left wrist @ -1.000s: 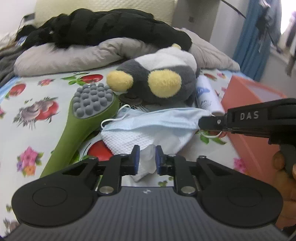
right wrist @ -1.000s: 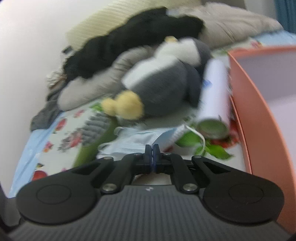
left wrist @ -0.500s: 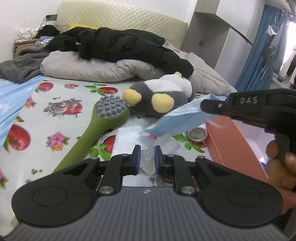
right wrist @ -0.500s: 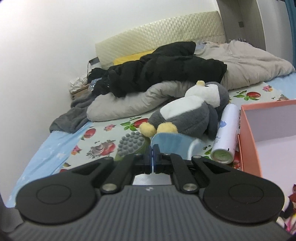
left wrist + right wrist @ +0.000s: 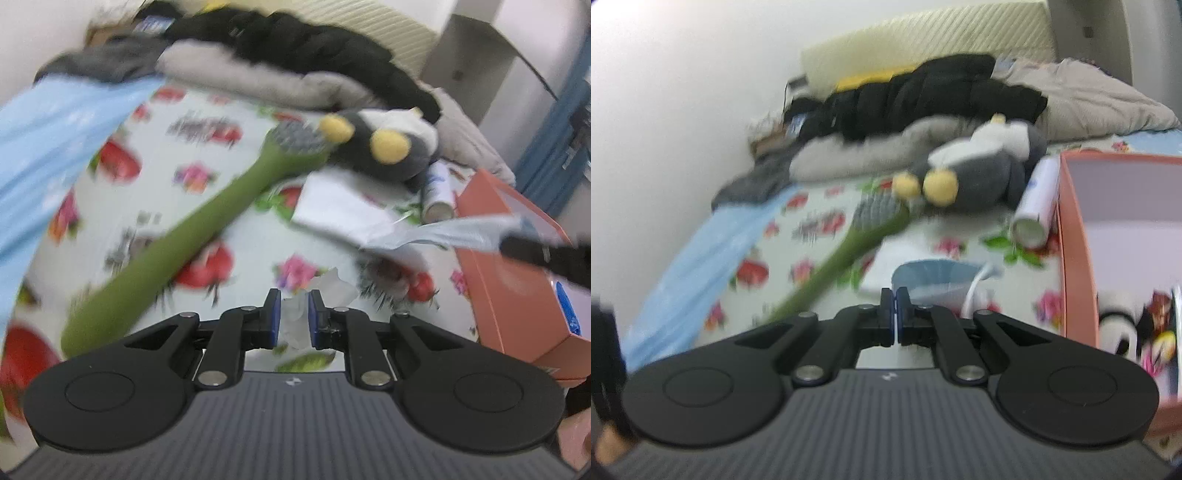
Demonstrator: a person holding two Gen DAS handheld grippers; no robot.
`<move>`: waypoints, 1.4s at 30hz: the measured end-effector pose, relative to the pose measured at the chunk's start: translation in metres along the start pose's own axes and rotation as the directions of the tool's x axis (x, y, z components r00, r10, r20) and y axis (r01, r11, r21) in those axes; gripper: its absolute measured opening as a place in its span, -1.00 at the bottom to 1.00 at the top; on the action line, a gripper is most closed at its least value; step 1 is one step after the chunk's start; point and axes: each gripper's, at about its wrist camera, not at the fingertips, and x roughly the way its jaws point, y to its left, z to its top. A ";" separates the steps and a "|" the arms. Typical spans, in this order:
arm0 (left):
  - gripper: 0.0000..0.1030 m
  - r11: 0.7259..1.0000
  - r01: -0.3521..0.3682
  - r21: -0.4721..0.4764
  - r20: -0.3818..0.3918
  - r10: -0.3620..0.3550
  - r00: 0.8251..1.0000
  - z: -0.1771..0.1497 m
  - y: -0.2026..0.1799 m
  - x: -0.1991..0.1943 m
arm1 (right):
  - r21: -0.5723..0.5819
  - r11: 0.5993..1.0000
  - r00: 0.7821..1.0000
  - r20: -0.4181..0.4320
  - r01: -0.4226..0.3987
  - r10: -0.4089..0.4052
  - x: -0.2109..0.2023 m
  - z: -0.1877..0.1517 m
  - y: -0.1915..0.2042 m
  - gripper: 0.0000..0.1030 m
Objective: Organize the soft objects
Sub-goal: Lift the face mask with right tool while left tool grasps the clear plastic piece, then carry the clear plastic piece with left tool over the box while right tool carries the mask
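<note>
Left gripper point(image 5: 294, 317) is pinching a crumpled white tissue point(image 5: 295, 314). Right gripper point(image 5: 896, 317) is clamping tight on the blue face mask point(image 5: 934, 277), dangling beside the orange box point(image 5: 1075, 258).

matte black tongs point(image 5: 293, 317), blue pads point(image 5: 274, 321), silver screws, ribbed grey body

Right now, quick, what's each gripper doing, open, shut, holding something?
Left gripper: shut on a crumpled white tissue.
Right gripper: shut on the edge of a light blue face mask.
</note>
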 end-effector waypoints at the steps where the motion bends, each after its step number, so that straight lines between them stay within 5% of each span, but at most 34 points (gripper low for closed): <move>1: -0.64 1.000 -0.004 -0.025 -0.017 0.004 1.000 -0.004 0.005 0.001 | -0.008 1.000 1.000 -0.029 0.004 -0.005 0.001 -0.009 0.002 -0.91; 7: -0.56 0.994 -0.038 -0.106 -0.075 0.030 0.997 -0.025 0.023 0.010 | 0.004 1.000 0.975 -0.222 -0.002 0.003 0.011 -0.060 0.004 -0.91; 15: -0.22 0.995 -0.003 -0.104 -0.096 -0.007 0.995 -0.037 0.025 0.014 | -0.012 1.000 0.949 -0.314 -0.005 0.001 -0.001 -0.075 0.001 -0.78; 17: -0.20 0.994 0.019 -0.107 -0.102 -0.030 0.994 -0.038 0.027 0.015 | -0.023 1.000 0.947 -0.321 0.007 -0.014 -0.005 -0.073 -0.002 -0.17; 19: -0.11 0.994 0.039 -0.102 -0.108 -0.050 0.993 -0.038 0.028 0.015 | -0.027 1.000 0.949 -0.315 0.013 -0.021 -0.011 -0.071 -0.004 0.10; 30: 0.00 0.997 0.079 0.015 -0.112 -0.077 0.991 -0.035 0.034 0.016 | -0.161 0.986 0.972 -0.221 0.046 -0.081 0.016 -0.048 0.006 0.06; 38: 0.00 0.995 0.088 0.054 -0.108 -0.082 0.991 -0.039 0.028 0.026 | -0.196 0.974 0.958 -0.238 0.115 -0.161 0.071 -0.048 -0.003 0.06; 42: -0.16 0.996 0.079 0.043 -0.086 -0.075 0.993 -0.039 0.028 0.029 | -0.159 0.984 0.945 -0.303 0.076 -0.122 0.084 -0.057 -0.008 -0.04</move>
